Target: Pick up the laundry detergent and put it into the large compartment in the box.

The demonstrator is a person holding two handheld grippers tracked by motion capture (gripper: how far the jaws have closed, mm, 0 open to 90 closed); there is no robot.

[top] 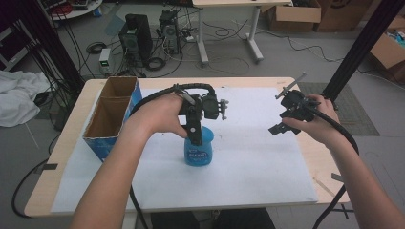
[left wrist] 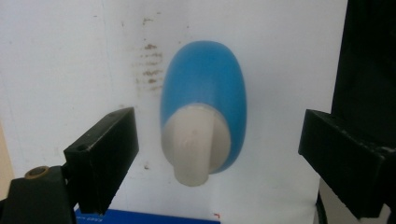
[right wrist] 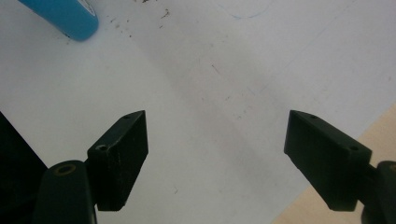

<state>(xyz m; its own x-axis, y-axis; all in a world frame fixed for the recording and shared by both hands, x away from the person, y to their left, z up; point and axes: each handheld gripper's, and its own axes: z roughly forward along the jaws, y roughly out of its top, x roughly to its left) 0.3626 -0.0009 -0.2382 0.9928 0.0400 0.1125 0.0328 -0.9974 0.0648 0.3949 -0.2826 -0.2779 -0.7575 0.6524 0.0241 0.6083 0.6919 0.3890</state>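
Both grippers are spread wide: the left gripper [left wrist: 217, 154] hovers directly above an upright blue bottle [top: 198, 149] on the white sheet [top: 258, 162]. The right gripper [right wrist: 215, 158] hangs apart over bare sheet. The bottle's label is too blurred to read.

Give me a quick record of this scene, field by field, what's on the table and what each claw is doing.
surface: white sheet over a wooden table
bottle: blue bottle with a white cap, upright near the middle
box: open cardboard box, blue outside, at the table's left
left claw: open, straddling the bottle top, no contact visible
right claw: open, holding nothing, above the sheet's right part
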